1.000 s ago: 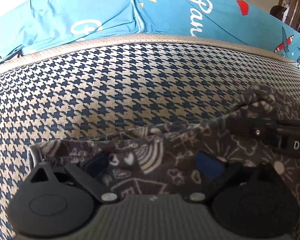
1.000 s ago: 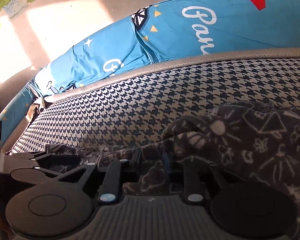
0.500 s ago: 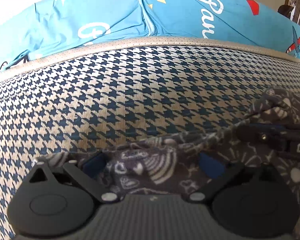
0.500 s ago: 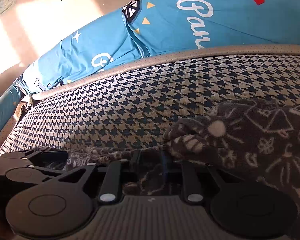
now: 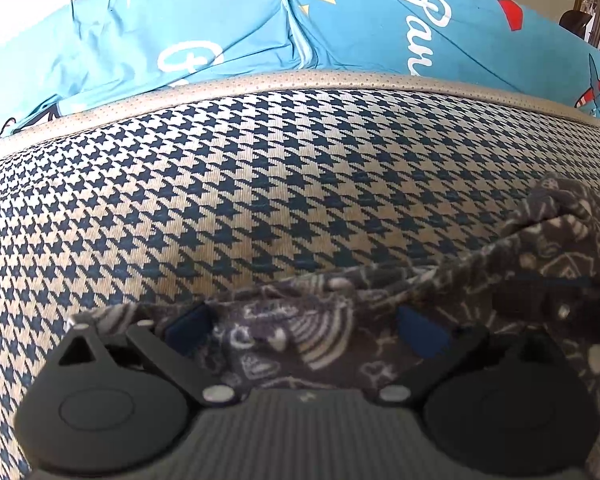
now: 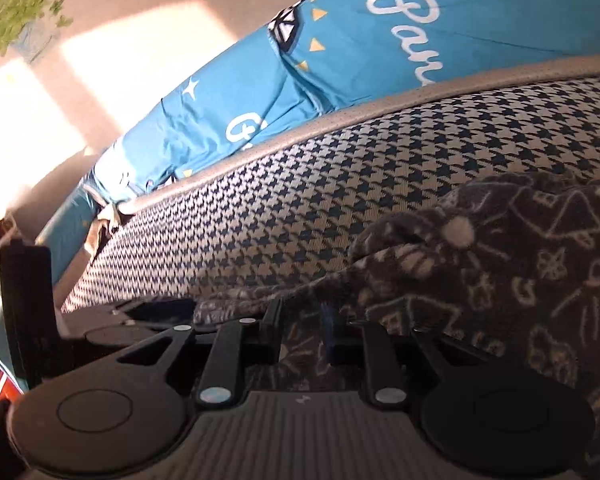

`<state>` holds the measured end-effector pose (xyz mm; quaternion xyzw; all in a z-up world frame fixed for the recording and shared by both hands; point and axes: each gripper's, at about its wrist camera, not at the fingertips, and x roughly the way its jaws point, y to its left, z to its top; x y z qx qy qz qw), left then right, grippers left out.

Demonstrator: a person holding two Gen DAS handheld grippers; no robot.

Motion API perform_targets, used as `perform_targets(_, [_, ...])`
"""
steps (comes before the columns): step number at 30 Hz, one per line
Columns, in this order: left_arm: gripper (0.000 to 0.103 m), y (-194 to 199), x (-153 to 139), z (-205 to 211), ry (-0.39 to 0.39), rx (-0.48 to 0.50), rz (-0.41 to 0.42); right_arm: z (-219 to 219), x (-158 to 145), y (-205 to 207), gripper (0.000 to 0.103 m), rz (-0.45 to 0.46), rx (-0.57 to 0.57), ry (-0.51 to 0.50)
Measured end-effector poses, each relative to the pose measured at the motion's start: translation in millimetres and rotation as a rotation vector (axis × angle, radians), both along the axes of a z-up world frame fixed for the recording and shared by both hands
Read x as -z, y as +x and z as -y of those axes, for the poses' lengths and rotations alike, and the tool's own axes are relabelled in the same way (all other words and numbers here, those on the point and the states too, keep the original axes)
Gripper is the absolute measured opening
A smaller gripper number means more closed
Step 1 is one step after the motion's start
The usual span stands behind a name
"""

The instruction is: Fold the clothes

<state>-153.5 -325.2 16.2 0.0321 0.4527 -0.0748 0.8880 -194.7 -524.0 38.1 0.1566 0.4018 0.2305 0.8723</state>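
A dark grey garment (image 5: 300, 344) with a white doodle print lies on a houndstooth cushion (image 5: 260, 200). In the left wrist view its edge runs across my left gripper (image 5: 304, 332). The jaws there stand wide apart, and cloth lies between the blue pads (image 5: 188, 328) without being pressed. In the right wrist view my right gripper (image 6: 302, 324) is shut on a fold of the garment (image 6: 520, 280), which bunches up to the right. The right gripper's dark body (image 5: 556, 304) shows at the right of the left wrist view, and the left gripper (image 6: 140, 312) at the far left of the right wrist view.
A blue printed pillow (image 5: 340, 24) lies behind the cushion's beige piping (image 5: 300, 80). Sunlit floor (image 6: 100, 60) and a potted plant (image 6: 16, 20) are at the upper left of the right wrist view. A black upright part (image 6: 24, 300) stands at the left edge.
The right jaws have narrowed onto the cloth fold. The right view has tilted a little. The left gripper and the garment edge have hardly moved.
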Motion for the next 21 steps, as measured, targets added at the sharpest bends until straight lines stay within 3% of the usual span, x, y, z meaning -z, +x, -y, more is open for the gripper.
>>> perform_targets(9, [0.103, -1, 0, 1, 0.003, -0.001, -0.005, -2, 3, -10, 0.019, -0.014, -0.017, -0.045])
perform_targets(21, [0.103, -2, 4, 1, 0.008, 0.012, -0.001, 12, 4, -53, 0.020, -0.011, -0.008, -0.068])
